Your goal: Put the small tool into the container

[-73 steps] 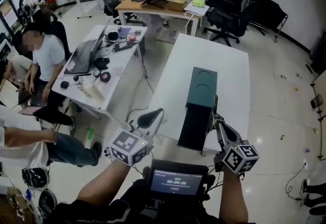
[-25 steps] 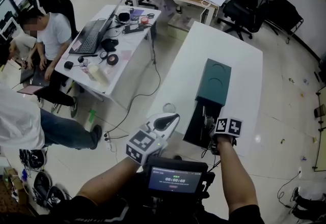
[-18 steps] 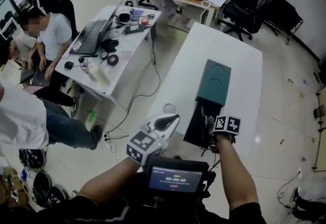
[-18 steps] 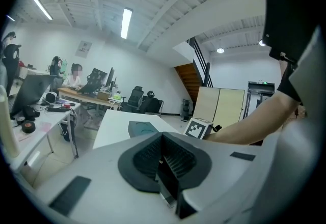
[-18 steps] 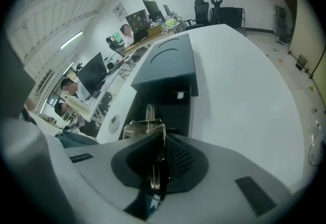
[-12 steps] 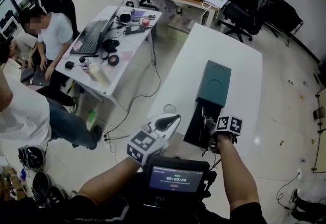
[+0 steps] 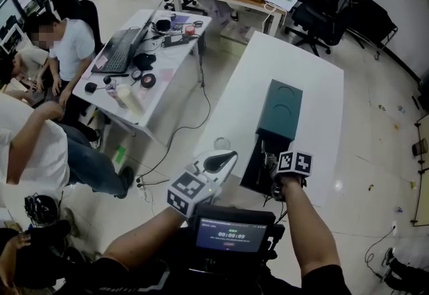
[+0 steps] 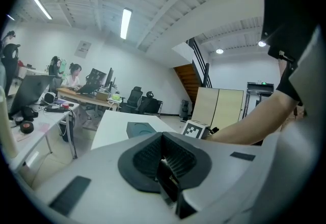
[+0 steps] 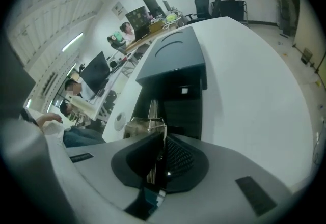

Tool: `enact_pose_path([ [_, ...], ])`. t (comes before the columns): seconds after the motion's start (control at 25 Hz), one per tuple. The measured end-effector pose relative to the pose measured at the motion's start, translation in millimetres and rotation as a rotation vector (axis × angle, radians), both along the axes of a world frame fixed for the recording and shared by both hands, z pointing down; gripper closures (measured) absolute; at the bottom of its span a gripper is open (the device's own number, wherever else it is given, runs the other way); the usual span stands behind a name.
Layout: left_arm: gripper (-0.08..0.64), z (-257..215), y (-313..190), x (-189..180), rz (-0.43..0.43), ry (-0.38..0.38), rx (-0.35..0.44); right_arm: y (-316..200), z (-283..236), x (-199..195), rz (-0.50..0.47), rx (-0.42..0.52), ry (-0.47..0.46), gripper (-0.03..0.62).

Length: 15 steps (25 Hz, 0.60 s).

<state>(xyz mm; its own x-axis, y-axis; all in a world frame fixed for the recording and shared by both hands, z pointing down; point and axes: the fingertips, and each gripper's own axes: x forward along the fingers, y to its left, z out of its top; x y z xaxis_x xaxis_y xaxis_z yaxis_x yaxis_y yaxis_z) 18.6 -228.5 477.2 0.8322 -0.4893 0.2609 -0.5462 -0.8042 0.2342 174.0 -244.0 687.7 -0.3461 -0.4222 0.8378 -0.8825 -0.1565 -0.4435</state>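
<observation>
A dark green container [image 7: 281,109] lies on the white table [image 7: 315,86], its black drawer [image 7: 253,169] pulled out toward me. My right gripper [image 7: 271,165] hangs over the drawer's near end. In the right gripper view a small metal tool [image 9: 145,125] sticks out between the pads of the right gripper [image 9: 162,139], over the drawer [image 9: 181,108] below the green box [image 9: 175,60]. The jaws are opening and still touch the tool. My left gripper [image 7: 224,155] hovers off the table's left edge; in its own view the left gripper [image 8: 163,142] is shut with nothing in it.
A small clear round thing [image 7: 222,143] lies at the table's near left corner. A cluttered desk [image 7: 137,59] with a laptop stands to the left, with people beside it. Black office chairs [image 7: 328,2] stand at the back. A screen unit [image 7: 231,237] sits at my chest.
My right gripper has come in from the near right to the drawer's near end and edged slightly left over it. The left gripper has barely moved. A person at the left has shifted.
</observation>
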Motion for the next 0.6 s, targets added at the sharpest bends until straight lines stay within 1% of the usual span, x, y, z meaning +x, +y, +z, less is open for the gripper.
enact_pose_path([
  [0.2, 0.548, -2.0, 4.7, 3.2, -0.005, 0.002, -0.003, 0.8, -1.0, -3.2, -0.015, -0.003, 0.016, 0.555],
  [0.32, 0.548, -1.6, 4.3, 1.0, -0.009, 0.001, -0.004, 1.2, 3.5, -4.7, -0.02, -0.022, 0.015, 0.536],
  [0.6, 0.548, -2.3, 4.4, -5.6, -0.023, 0.001, -0.008, 1.8, 7.3, -13.7, -0.111, -0.025, 0.097, 0.493],
])
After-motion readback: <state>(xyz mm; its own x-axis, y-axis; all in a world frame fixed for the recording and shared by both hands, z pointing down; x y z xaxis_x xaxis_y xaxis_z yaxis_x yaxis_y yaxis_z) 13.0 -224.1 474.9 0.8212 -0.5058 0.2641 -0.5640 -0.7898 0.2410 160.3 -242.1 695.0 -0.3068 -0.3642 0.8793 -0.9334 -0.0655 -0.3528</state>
